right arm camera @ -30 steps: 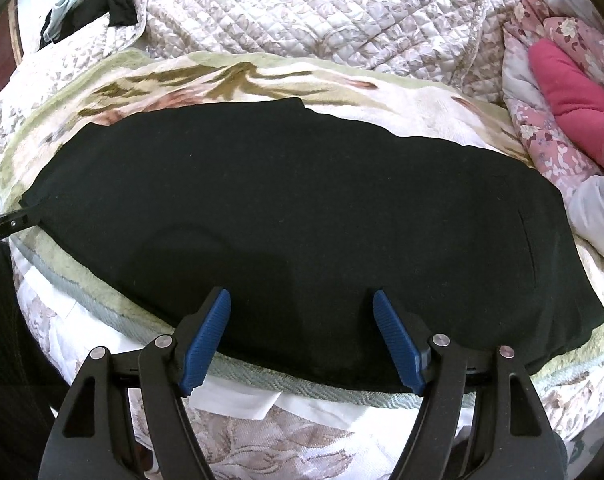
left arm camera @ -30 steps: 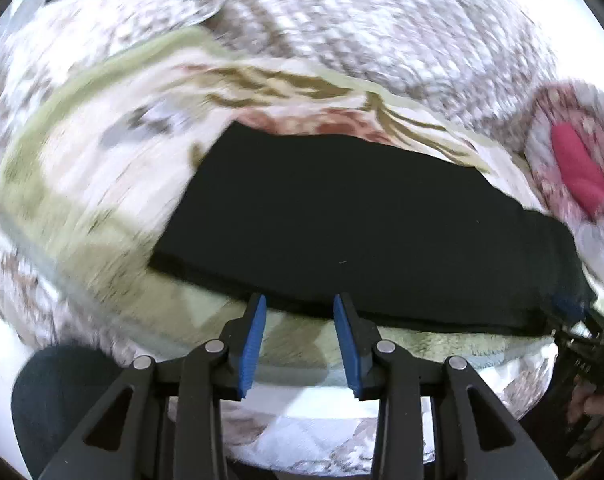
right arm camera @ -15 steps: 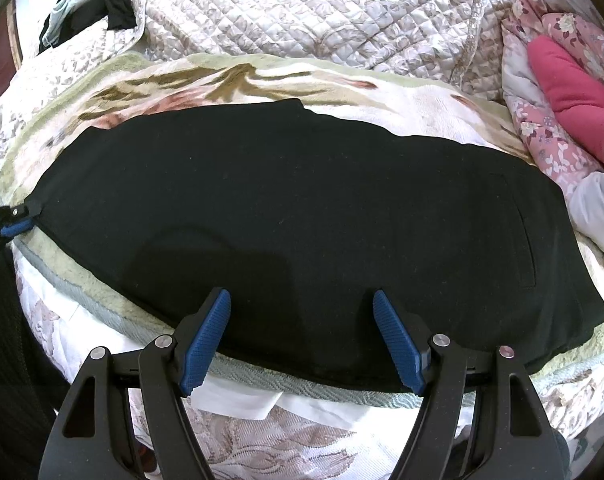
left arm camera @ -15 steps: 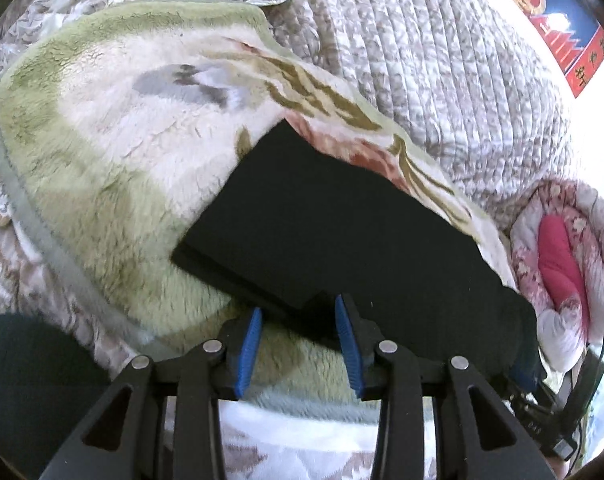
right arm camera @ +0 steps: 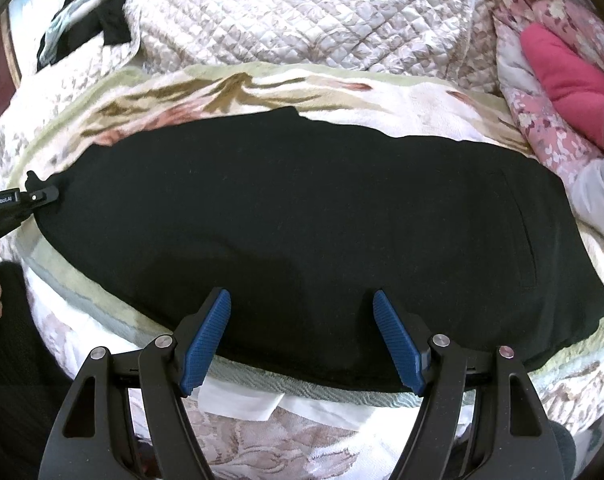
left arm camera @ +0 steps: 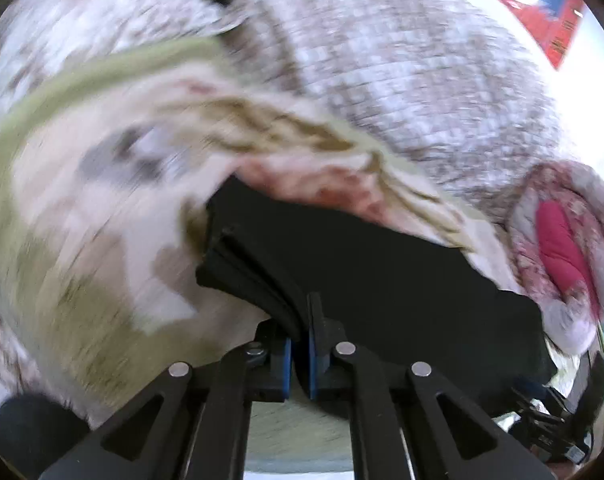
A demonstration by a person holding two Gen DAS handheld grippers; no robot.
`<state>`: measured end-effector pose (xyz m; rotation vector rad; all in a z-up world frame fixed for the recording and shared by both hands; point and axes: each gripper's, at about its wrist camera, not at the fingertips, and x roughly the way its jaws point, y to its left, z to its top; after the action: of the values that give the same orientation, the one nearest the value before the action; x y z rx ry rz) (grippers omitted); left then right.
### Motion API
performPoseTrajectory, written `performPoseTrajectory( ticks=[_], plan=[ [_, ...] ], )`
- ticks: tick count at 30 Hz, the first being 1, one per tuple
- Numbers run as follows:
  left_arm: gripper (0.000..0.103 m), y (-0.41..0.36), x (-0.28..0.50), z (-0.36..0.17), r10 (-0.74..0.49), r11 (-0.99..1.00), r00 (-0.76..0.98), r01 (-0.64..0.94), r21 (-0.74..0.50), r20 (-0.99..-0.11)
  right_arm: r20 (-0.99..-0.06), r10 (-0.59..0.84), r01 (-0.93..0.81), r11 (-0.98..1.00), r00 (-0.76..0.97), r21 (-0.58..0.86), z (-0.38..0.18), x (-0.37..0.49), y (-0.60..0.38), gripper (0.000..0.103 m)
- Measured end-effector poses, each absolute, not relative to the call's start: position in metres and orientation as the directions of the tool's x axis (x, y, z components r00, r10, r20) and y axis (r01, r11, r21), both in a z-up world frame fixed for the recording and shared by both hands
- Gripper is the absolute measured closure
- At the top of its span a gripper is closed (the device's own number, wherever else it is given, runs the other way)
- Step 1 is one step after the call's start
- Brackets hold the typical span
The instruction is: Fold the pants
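two claws: my left gripper (left arm camera: 299, 334) is closing on the pants (right arm camera: 302, 216) hem to fold, my right gripper (right arm camera: 302, 336) spread above the near edge.

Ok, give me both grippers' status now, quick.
Left gripper: jaws closing, pinched on the hem end of the black pants.
Right gripper: open, holding nothing, poised over the pants' near edge.
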<state>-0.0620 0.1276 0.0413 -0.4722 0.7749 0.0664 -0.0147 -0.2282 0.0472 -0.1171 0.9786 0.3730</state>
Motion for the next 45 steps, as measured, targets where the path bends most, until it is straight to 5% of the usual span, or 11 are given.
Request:
performPoseTrajectory(
  ticks=[9, 17, 20, 28, 32, 37, 45],
  plan=[
    [0.096, 0.021, -0.008, 0.095, -0.340, 0.929, 0.716, 0.155, -0.336, -0.609, -0.799, 0.274, -0.250, 0.955, 0.536, 0.160, 0.061, -0.010, -0.264, 0.029],
    [0.096, -0.088, 0.002, 0.038, -0.532, 0.841, 0.482, 0.398, -0.367, -0.696, -0.790, 0.256, -0.161, 0.967, 0.557, 0.200, 0.065, -0.010, -0.299, 0.029],
    [0.096, -0.100, 0.000, 0.014, -0.518, 0.846, 0.422, 0.384, -0.371, -0.744, -0.792, 0.269, -0.140, 0.963, 0.548, 0.229, 0.062, -0.008, -0.306, 0.029],
    [0.087, -0.072, -0.025, 0.049, -0.609, 0.790, 0.453, 0.413, -0.452, -0.651, -0.747, 0.404, -0.204, 0.914, 0.528, 0.350, 0.069, 0.005, -0.299, 0.036],
    [0.086, -0.037, -0.028, 0.050, -0.512, 0.859, 0.546, 0.306, -0.411, -0.663, -0.722, 0.522, -0.236, 0.852, 0.455, 0.468, 0.058, 0.025, -0.287, 0.050],
    [0.086, -0.001, -0.023, 0.039, -0.397, 0.914, 0.588, 0.184, -0.361, -0.705, -0.726, 0.564, -0.231, 0.825, 0.394, 0.516, 0.037, 0.051, -0.274, 0.051],
    [0.086, 0.008, -0.019, 0.029, -0.373, 0.922, 0.591, 0.149, -0.357, -0.716, -0.702, 0.628, -0.274, 0.778, 0.337, 0.565, 0.030, 0.079, -0.260, 0.053]
  ],
)
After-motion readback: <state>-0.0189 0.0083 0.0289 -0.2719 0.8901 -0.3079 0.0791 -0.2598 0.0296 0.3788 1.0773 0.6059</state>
